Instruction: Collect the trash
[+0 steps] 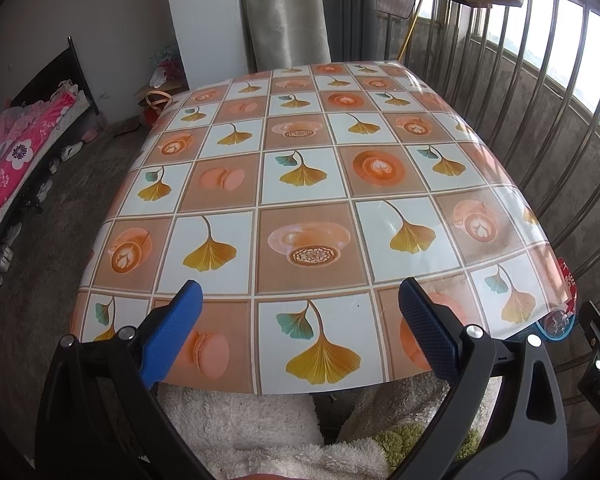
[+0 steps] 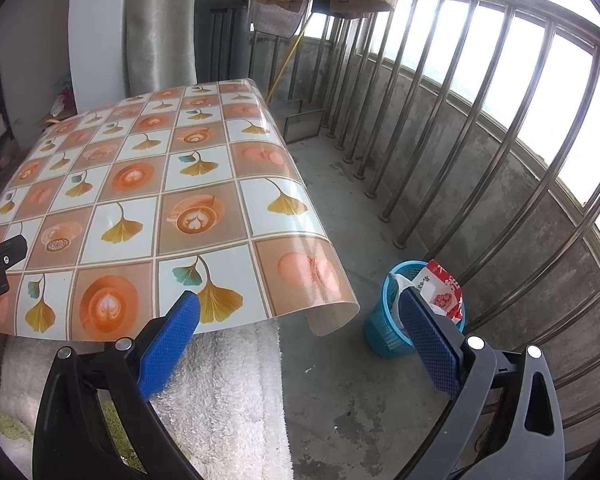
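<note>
A blue mesh waste basket (image 2: 384, 328) stands on the concrete floor to the right of the table, with a red and white snack packet (image 2: 446, 290) and some white plastic sticking out of its top. Its rim (image 1: 556, 326) peeks past the table's right corner in the left wrist view. My right gripper (image 2: 300, 300) is open beside the table's near right corner, its right finger in front of the basket. My left gripper (image 1: 300, 292) is open over the near edge of the table (image 1: 308, 184), with nothing between its fingers. The patterned tablecloth carries no loose items.
A steel railing (image 2: 480, 128) on a concrete wall runs along the right. A white fluffy towel (image 2: 228, 384) lies under the table's near edge. A bed with pink bedding (image 1: 16, 152) and shoes are at the left. A glass pane (image 2: 302, 122) leans by the railing.
</note>
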Demonstrator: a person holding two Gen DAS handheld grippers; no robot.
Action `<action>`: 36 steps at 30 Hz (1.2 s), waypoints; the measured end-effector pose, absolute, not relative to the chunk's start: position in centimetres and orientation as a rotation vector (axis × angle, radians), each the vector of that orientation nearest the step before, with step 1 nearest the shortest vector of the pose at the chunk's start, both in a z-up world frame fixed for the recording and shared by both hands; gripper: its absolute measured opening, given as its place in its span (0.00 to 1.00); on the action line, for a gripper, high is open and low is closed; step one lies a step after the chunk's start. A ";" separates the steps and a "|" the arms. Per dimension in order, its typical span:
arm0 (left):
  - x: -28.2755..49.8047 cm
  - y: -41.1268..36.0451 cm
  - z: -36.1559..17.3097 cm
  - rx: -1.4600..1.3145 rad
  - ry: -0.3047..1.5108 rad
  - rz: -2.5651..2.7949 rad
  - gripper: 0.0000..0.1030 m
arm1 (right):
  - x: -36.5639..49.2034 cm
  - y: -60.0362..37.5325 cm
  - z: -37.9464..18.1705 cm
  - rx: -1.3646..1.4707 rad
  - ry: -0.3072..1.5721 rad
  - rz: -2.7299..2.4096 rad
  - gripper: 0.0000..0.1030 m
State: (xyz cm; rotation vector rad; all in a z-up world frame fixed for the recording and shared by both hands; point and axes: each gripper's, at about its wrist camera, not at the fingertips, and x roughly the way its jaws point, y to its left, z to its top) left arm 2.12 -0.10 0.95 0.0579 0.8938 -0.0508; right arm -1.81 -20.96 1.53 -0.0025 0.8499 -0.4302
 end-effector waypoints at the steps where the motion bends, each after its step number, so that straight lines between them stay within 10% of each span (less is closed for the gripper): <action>1: 2.1 -0.1 0.9 0.057 0.893 -0.052 0.91 | -1.8 -20.9 1.5 -0.003 0.850 -0.430 0.94; 36: 2.1 0.4 0.9 0.055 0.895 -0.051 0.91 | -1.5 -20.1 1.8 -0.011 0.844 -0.425 0.94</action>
